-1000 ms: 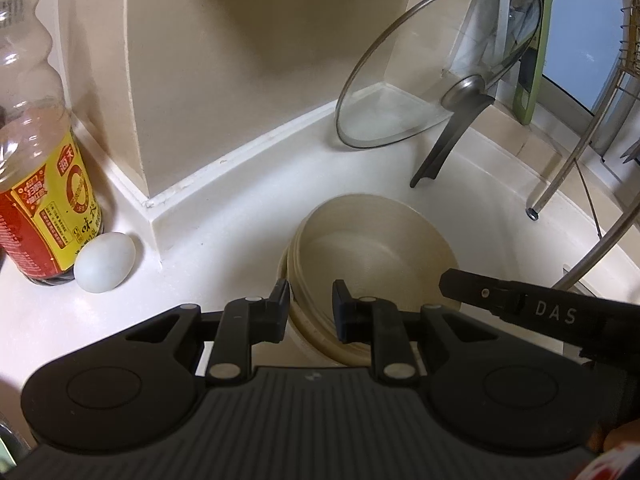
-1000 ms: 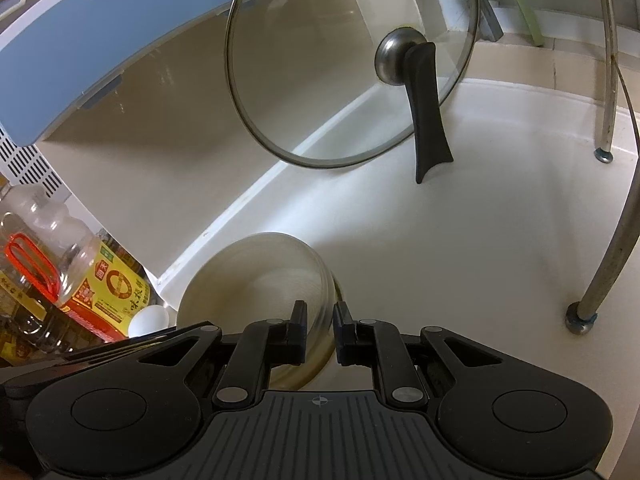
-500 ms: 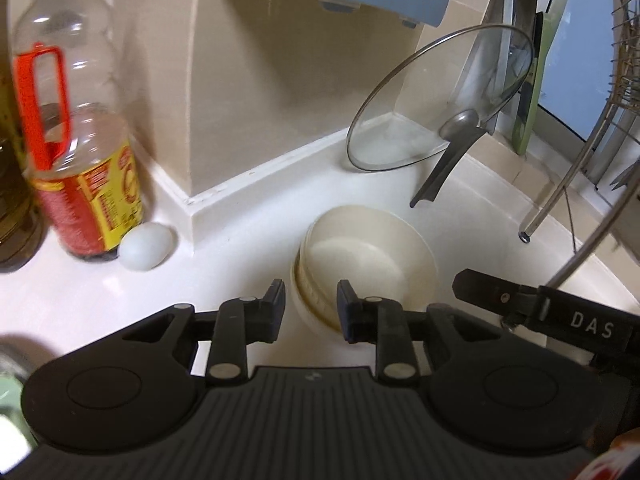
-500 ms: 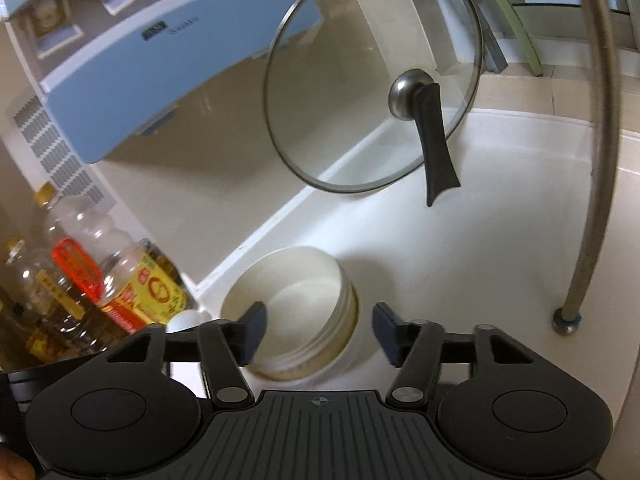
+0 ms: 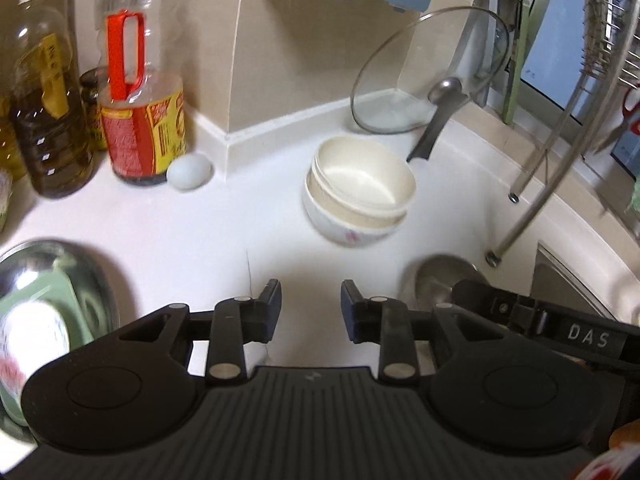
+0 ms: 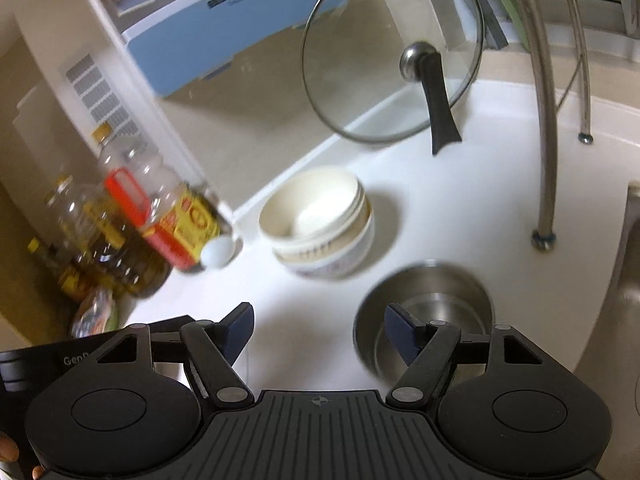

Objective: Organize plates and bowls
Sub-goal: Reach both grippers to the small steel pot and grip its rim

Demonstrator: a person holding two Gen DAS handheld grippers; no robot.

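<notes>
Both grippers have pulled back from the stack of bowls (image 5: 358,190), which a second ago filled the space right at their fingertips and now sits well out ahead on the white counter (image 5: 168,224). The right gripper (image 6: 319,330) has just been opening and its jaws stand wide apart with nothing between them; the left gripper (image 5: 311,306) has just been opening a little too, and its jaws stand partly apart over bare counter, also holding nothing. My reading is that the bowls have been set down and released, so this nesting step looks finished and the hands are free for the next piece.

Taking the stack as the landmark: it stands just in front of the glass pan lid (image 5: 430,70), which leans against the wall behind it with its black handle reaching down towards the stack's rim. The stack is a cream bowl nested in further bowls, the lowest white with a faint pattern; the top one looks empty. To the stack's left, by the wall corner, lies a pale egg (image 5: 189,172), touching a red-labelled oil bottle (image 5: 140,116) that is mostly empty, dark liquid at its base, with more oil bottles beyond. Nearer the grippers than the stack, on its right, sits a steel pot (image 6: 426,312), empty as far as shows. Far to the stack's left, at the picture's edge, is a steel bowl (image 5: 96,276) holding something pale green, too blurred to name
</notes>
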